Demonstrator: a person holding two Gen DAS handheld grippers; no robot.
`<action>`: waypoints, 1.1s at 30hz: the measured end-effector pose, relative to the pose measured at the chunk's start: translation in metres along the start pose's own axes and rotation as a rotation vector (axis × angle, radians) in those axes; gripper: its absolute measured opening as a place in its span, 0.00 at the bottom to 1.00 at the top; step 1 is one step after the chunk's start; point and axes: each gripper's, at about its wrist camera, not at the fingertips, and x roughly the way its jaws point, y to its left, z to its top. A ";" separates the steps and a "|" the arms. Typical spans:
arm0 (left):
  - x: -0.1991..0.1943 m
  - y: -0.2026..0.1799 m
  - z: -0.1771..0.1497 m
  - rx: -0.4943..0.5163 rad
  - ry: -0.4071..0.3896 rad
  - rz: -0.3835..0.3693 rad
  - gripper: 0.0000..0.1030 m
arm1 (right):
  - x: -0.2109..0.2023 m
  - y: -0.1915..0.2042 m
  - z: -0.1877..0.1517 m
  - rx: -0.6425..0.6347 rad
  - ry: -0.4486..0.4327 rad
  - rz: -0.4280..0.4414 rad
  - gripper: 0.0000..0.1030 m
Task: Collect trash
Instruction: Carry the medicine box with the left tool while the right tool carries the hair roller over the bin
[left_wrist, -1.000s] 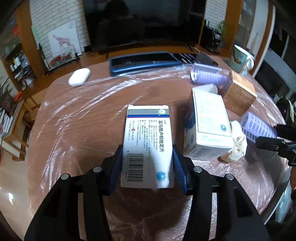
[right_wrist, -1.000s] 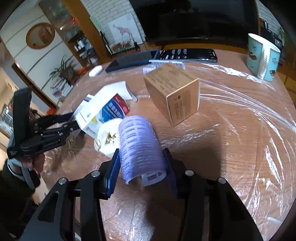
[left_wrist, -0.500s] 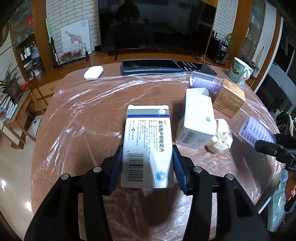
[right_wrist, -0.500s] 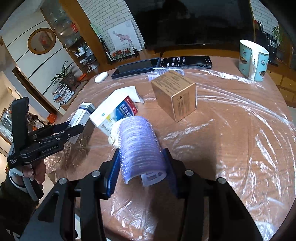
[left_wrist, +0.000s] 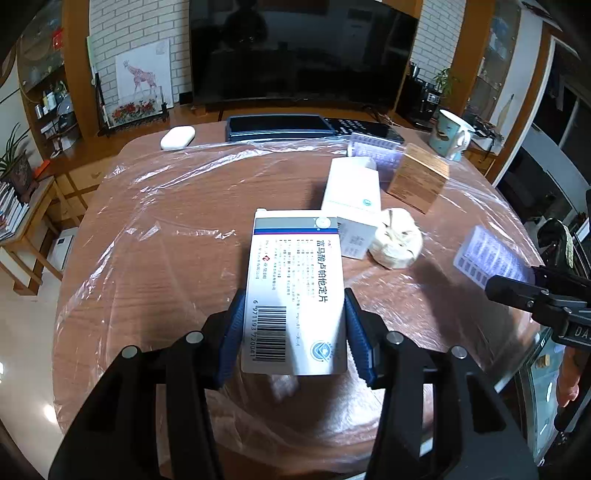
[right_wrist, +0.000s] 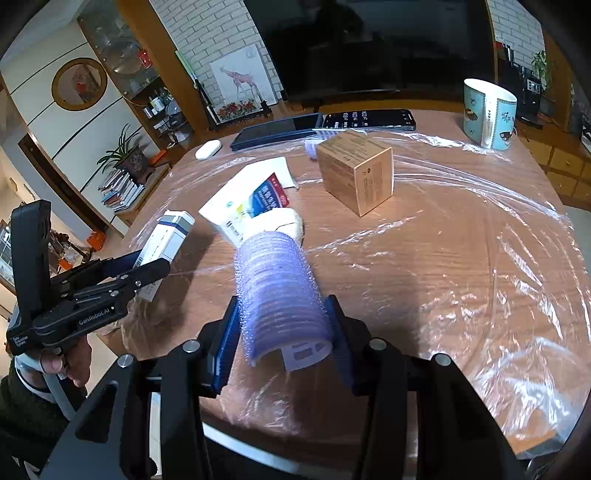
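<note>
While each hand-held gripper clamps trash, medicine box (left_wrist: 295, 291) and roller (right_wrist: 282, 291), contents seemingly hidden.

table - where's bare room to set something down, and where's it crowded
Free: the table's wide left half, between the white case and the near edge; also the stretch between the brown box and mug. Crowded: the middle, around the white carton and tissue wad.
</note>
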 end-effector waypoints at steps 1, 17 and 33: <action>-0.002 -0.001 -0.001 0.002 -0.001 -0.003 0.50 | -0.001 0.003 -0.002 -0.001 -0.003 -0.003 0.44; -0.028 -0.016 -0.032 0.071 -0.010 -0.070 0.50 | -0.026 0.037 -0.037 0.002 -0.038 -0.054 0.44; -0.052 -0.045 -0.061 0.049 -0.025 -0.062 0.50 | -0.048 0.041 -0.070 -0.016 -0.044 -0.048 0.44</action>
